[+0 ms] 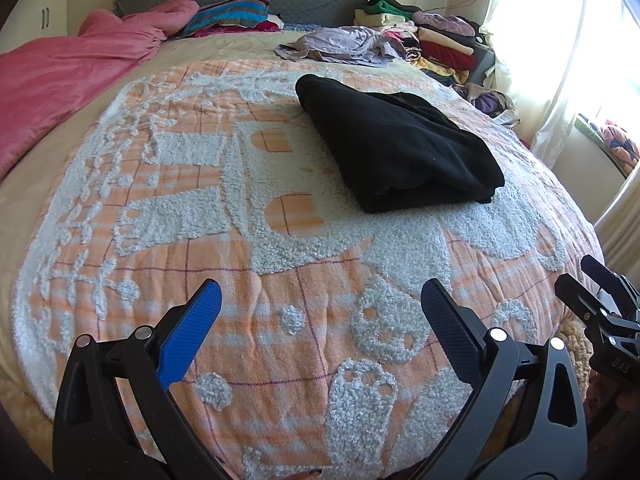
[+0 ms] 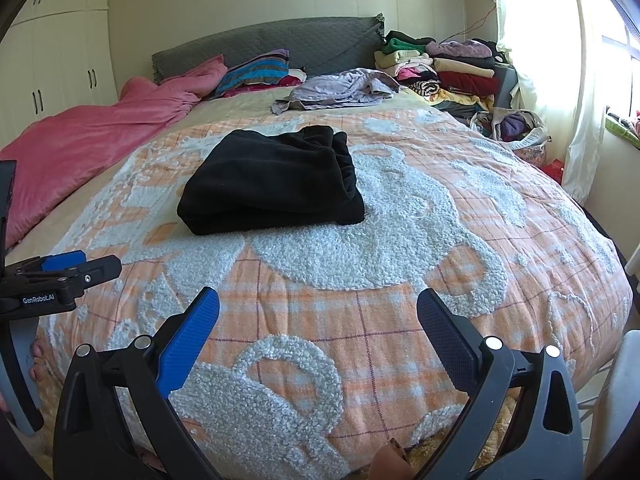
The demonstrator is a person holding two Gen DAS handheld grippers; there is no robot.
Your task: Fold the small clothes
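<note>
Folded black garment (image 1: 396, 144) lying mid-bed on orange-and-white blanket (image 1: 280, 280), well ahead of both grippers. Left gripper (image 1: 320, 304) and right gripper (image 2: 318, 312) spread wide, holding nothing, hovering near the bed's foot.

"GenRobot.AI" on left tool (image 2: 60, 270) body, "DAS" on right tool (image 1: 600, 280) body

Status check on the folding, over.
Left gripper open, empty. Right gripper open, empty. Black garment folded on the blanket. Nothing in the way.
</note>
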